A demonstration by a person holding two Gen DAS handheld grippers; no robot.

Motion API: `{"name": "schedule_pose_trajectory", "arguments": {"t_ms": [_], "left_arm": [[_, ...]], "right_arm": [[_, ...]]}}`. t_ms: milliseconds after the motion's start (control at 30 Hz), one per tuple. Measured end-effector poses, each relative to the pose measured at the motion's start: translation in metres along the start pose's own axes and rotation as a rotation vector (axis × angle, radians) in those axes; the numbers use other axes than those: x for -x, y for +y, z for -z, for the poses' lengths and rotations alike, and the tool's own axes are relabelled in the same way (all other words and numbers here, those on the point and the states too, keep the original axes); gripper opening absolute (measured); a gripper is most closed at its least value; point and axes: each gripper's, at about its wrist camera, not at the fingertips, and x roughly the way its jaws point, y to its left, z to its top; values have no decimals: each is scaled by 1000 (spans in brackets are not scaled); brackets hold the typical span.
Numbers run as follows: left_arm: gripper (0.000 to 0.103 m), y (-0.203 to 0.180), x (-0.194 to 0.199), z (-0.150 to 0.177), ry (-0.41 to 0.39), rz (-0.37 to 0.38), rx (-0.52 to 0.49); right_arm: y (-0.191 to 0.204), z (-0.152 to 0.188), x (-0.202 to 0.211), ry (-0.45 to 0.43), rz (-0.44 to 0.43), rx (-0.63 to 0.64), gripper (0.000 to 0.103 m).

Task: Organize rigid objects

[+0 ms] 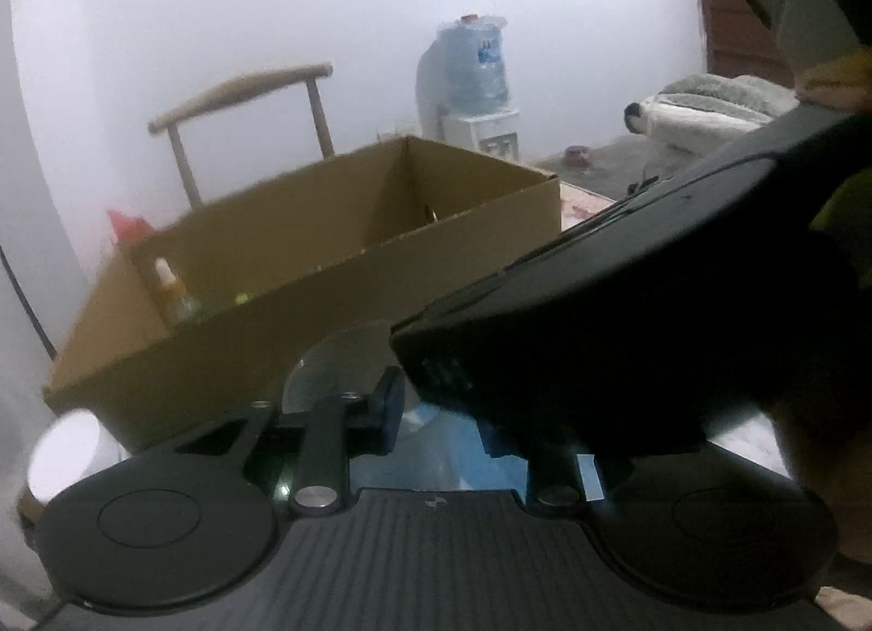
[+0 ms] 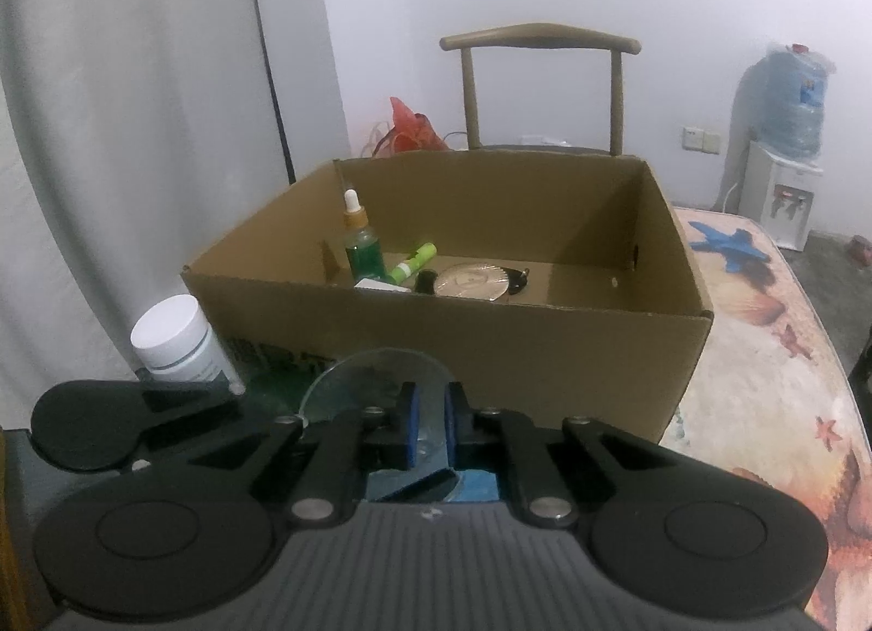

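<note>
One clear disc (image 2: 376, 386) pinched upright between right claw (image 2: 430, 426) pads.

cardboard box (image 2: 545, 347): plain brown
dropper bottle (image 2: 361, 244): green, white tip
tube (image 2: 415, 261): lime green and white
jar (image 2: 180, 342): white, grey band
glass disc (image 2: 376, 386): clear, greenish edge
right tongs (image 2: 430, 426): black, blue pads
bed cover (image 2: 774, 369): pinkish, starfish print, one large blue starfish
chair (image 2: 539, 40): brown
</note>
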Motion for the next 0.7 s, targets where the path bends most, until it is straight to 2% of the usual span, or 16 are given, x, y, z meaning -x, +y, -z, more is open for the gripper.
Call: {"name": "schedule_pose_trajectory", "arguments": {"t_ms": [167, 267, 333, 467, 533, 600, 700], "left_arm": [[33, 5, 1, 5, 6, -9, 10], [46, 6, 6, 8, 2, -36, -5], [60, 6, 11, 10, -9, -57, -14], [76, 9, 21, 11, -39, -81, -11], [90, 13, 22, 10, -50, -91, -8], [96, 14, 21, 9, -57, -103, -10], [96, 15, 17, 8, -47, -107, -13]], "right_arm": [[-2, -1, 1, -3, 5, 3, 10], [-3, -1, 1, -3, 2, 1, 10], [-5, -1, -1, 2, -1, -3, 10], [-8, 0, -4, 17, -10, -24, 10], [-10, 0, -4, 21, -18, -35, 11], [-10, 1, -4, 21, -22, -40, 12], [-12, 1, -4, 23, -36, -57, 13]]}}
